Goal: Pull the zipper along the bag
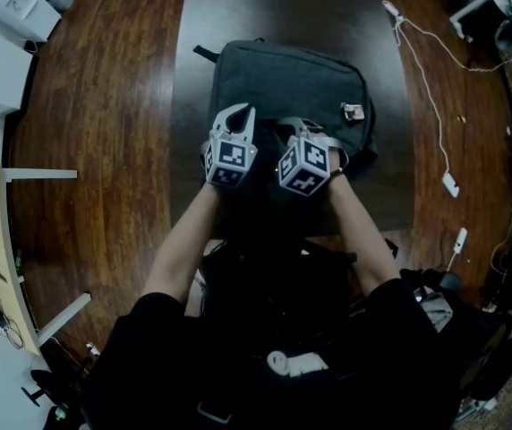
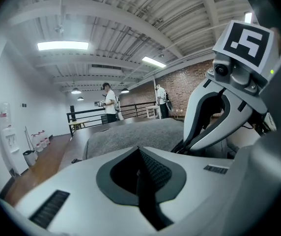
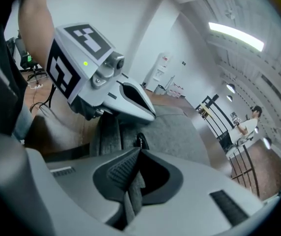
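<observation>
The bag [image 1: 292,79], dark grey, is laid flat on a dark table [image 1: 238,7]. Both grippers are set at its near edge, side by side and close together.

The left gripper [image 2: 139,151] is held closed, its fingertips met with no gap seen between them. Behind the tips a thin dark strip [image 2: 148,200] is seen between the pads [image 2: 156,172]; whether it is cloth or only shadow cannot be told. Just beyond these fingers the grey top of the bag is spread. To their right the right gripper is seen, angled down onto the bag.

The right gripper [image 3: 139,152] is closed as well. A grey strip [image 3: 130,195] of cloth is pinched between its pads and runs out towards the tips. Right beyond the tips a small black zipper [image 3: 139,141] pull is seen on the bag. To the left of these fingers, and above them in the right gripper view, the left gripper is placed with its tip over a raised grey band [image 3: 106,132] of the bag.

Farther beyond both pairs of fingers, near the bag's far right corner, a small tag [image 1: 354,111] is fixed. A white cable [image 1: 428,79] is laid on the wooden floor [image 1: 104,106], well to the right of the right gripper's fingers.
</observation>
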Demonstrator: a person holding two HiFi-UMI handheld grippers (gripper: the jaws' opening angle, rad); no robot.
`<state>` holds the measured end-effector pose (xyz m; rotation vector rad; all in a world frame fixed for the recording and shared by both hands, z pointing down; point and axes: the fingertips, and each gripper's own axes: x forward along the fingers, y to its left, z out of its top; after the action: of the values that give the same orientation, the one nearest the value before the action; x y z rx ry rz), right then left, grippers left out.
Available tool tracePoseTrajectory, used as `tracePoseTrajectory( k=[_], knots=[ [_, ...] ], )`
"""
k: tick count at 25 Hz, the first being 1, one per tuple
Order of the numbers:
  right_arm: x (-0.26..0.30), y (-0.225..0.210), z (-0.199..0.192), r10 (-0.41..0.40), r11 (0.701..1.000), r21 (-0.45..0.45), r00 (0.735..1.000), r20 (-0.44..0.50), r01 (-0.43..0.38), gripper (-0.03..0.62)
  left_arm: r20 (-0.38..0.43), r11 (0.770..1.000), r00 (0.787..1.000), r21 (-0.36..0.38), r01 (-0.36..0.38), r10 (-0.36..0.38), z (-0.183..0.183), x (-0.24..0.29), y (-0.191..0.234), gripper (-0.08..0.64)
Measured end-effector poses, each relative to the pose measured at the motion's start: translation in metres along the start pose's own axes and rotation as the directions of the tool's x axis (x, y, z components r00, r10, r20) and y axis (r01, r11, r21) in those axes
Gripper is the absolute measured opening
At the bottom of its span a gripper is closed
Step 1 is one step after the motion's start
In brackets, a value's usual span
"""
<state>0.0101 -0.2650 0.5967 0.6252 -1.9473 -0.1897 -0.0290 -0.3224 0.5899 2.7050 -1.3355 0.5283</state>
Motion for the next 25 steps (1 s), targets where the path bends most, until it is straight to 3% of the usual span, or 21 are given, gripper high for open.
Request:
tracePoseTrajectory(
  k=[7,12,19,25],
  knots=[
    [0.000,0.000,0.000,0.022,0.999,0.041,1.000,-0.019,-0.021,0.012,0.027,1.000,1.000,-0.014,-0.006,0.006,0.013,-0.007,-0.003,-0.003],
    [0.000,-0.001,0.001,0.078,0.992,0.098,0.996,-0.050,-0.073,0.012,0.001,0.989,1.000,0.147,-0.004,0.004,0.010,0.004,-0.019,-0.005],
    [0.000,-0.003,-0.013,0.150,0.971,0.197,0.987,-0.063,-0.135,0.014,0.002,0.994,1.000,0.104,0.021,-0.022,0.005,0.007,-0.017,-0.005],
    [-0.001,-0.004,-0.015,0.163,0.967,0.209,0.985,-0.051,-0.149,0.014,0.008,0.996,0.999,0.083,0.035,-0.036,0.004,0.006,-0.015,-0.003]
  ],
)
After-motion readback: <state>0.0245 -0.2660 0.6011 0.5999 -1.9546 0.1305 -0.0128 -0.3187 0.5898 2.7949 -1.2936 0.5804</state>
